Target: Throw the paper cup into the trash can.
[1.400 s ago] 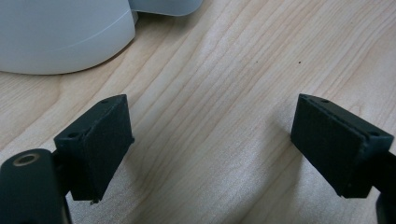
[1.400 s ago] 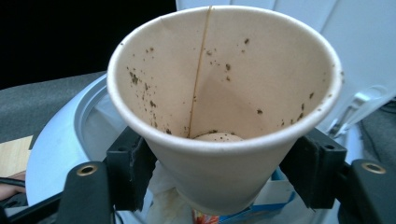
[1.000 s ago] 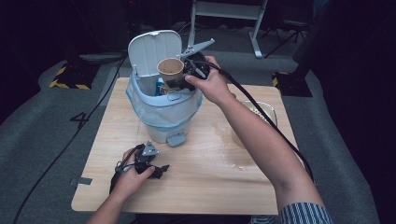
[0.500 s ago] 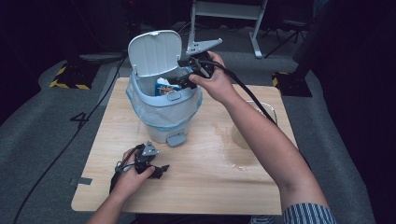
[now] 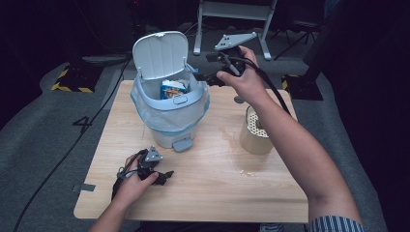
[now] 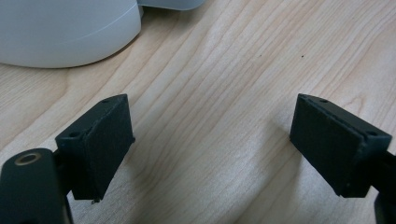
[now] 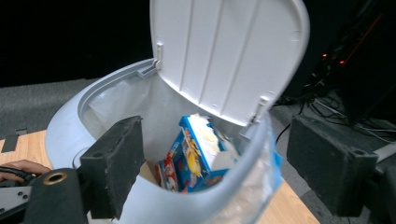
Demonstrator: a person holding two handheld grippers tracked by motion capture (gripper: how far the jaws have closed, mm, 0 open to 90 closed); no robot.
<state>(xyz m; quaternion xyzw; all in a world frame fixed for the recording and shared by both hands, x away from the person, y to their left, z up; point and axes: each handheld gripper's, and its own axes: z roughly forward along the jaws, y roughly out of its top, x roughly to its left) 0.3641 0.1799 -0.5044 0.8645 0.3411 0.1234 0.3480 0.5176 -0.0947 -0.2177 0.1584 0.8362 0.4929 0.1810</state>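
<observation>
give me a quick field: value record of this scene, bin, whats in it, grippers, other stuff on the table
bin: pale blue pedal bin with a plastic liner, standing on the wooden table
lid: white lid up
contents: blue carton inside
right gripper: held beside the bin's rim; jaws have just been opening, nothing between them
left gripper: resting on the table near the bin's base, jaws open and empty
other: paper cup right of the bin
</observation>
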